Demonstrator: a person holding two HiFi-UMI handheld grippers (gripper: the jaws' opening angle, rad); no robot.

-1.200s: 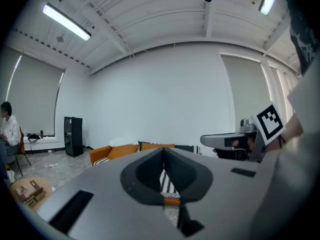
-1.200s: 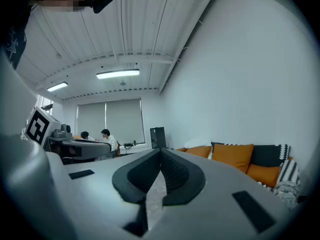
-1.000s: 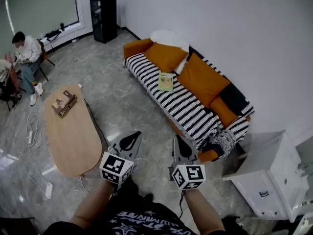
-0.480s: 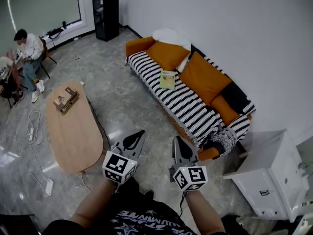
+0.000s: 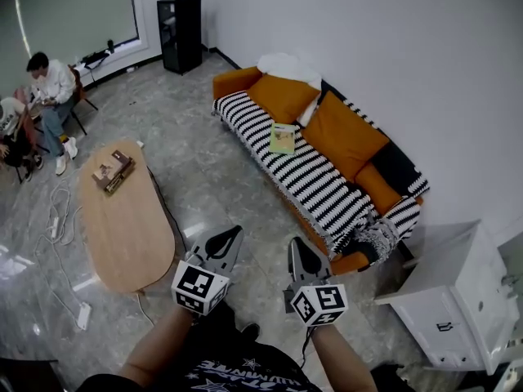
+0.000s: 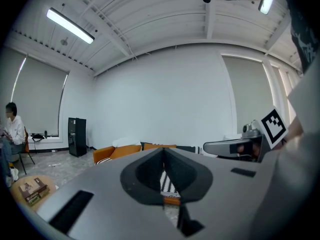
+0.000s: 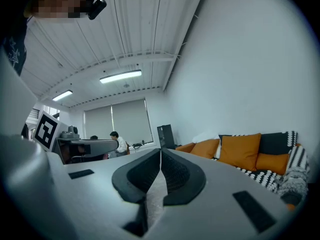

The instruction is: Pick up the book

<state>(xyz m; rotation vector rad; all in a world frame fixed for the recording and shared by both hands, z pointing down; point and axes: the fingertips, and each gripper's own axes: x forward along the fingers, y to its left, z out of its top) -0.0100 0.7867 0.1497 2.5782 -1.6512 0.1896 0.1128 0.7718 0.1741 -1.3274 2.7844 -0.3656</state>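
The book (image 5: 283, 138), pale green with a yellow patch, lies flat on the striped seat of the sofa (image 5: 315, 178) in the head view. My left gripper (image 5: 234, 233) and right gripper (image 5: 294, 243) hang side by side over the floor, well short of the sofa and far from the book. Both point roughly level with jaws pressed together and nothing between them. In the left gripper view the left gripper (image 6: 163, 150) faces the sofa (image 6: 125, 151). The right gripper (image 7: 160, 151) has orange cushions (image 7: 240, 152) to its right. The book does not show in either gripper view.
An oval wooden coffee table (image 5: 122, 215) with a small box (image 5: 112, 172) on it stands to the left. A white cabinet (image 5: 445, 300) sits at the right. A black cabinet (image 5: 181, 21) is at the back. Two people (image 5: 49, 96) sit at the far left. Cables (image 5: 57, 211) trail on the floor.
The view has shifted slightly, so the sofa and book sit a little further right and higher. Both grippers stay shut and keep nearly the same place.
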